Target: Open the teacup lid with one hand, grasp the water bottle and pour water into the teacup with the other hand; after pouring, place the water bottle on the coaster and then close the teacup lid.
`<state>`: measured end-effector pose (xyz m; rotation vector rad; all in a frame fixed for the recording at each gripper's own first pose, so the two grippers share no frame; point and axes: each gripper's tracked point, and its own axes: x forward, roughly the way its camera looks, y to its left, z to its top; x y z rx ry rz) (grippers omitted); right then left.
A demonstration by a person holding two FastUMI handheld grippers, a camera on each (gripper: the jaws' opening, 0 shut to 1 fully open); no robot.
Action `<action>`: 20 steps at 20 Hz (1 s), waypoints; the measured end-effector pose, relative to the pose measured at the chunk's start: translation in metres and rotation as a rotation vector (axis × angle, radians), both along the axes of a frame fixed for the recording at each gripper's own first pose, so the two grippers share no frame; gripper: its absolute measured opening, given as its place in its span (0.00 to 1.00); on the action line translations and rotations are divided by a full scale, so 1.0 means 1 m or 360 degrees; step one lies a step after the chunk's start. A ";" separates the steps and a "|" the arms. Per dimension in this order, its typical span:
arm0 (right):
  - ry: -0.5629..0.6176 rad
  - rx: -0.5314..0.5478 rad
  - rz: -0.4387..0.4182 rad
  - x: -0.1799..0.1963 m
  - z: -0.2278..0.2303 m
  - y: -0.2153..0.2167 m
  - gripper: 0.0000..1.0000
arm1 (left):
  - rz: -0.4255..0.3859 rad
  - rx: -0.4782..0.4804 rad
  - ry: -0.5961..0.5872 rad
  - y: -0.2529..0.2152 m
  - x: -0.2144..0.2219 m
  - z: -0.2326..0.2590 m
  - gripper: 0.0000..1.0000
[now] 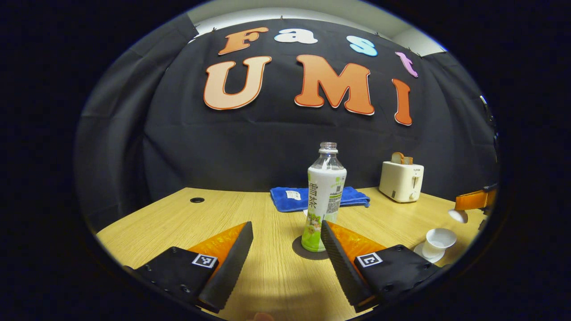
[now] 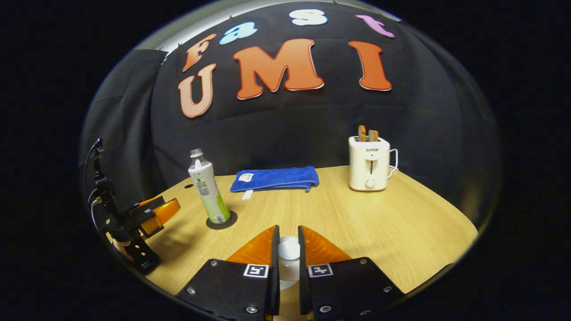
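The uncapped water bottle [image 1: 324, 196] with a green and white label stands upright on a dark round coaster [image 1: 301, 249]. My left gripper [image 1: 286, 225] is open just short of the bottle, which is ahead and slightly right of the gap. The white teacup [image 1: 438, 241] sits uncovered on its saucer at the right. My right gripper [image 2: 288, 228] is shut on the knob of the white teacup lid [image 2: 289, 249]. In the left gripper view, the right gripper [image 1: 459, 209] holds the lid [image 1: 458, 216] above the cup. The right gripper view has the bottle [image 2: 207, 187] and the left gripper [image 2: 171, 207] at the left.
A folded blue towel [image 1: 319, 197] lies behind the bottle. A white toaster [image 2: 369, 162] with bread in its slots stands at the back right of the wooden table [image 2: 401, 223]. A small round hole [image 1: 196, 200] is in the tabletop at the back left.
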<state>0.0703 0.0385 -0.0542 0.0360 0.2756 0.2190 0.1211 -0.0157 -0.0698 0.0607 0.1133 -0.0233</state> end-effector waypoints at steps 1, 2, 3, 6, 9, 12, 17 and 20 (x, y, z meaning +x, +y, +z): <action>0.0017 -0.0007 0.0019 0.000 -0.005 0.007 0.17 | 0.0008 0.0000 0.0005 0.003 -0.002 -0.001 0.95; 0.0033 -0.0014 0.0029 0.001 -0.010 0.011 0.17 | 0.0016 0.0003 0.0001 0.005 -0.004 -0.001 0.98; 0.0046 -0.0024 0.0034 0.002 -0.014 0.014 0.17 | 0.0011 0.0001 -0.0006 0.005 -0.004 0.001 0.96; 0.0079 -0.0037 0.0047 0.002 -0.024 0.020 0.17 | -0.0004 -0.0006 0.0016 0.004 -0.004 -0.004 0.97; 0.0088 -0.0047 0.0044 0.003 -0.029 0.019 0.17 | -0.0013 0.0004 0.0025 0.002 -0.004 -0.005 0.98; 0.0111 -0.0038 0.0051 0.004 -0.035 0.021 0.18 | -0.0016 0.0010 0.0010 0.001 -0.004 -0.001 0.98; 0.0102 -0.0051 0.0059 0.004 -0.038 0.023 0.21 | -0.0015 0.0017 0.0034 0.000 -0.004 -0.006 0.96; 0.0102 -0.0050 0.0044 0.004 -0.037 0.020 0.22 | -0.0008 0.0023 0.0025 0.001 -0.007 -0.002 0.96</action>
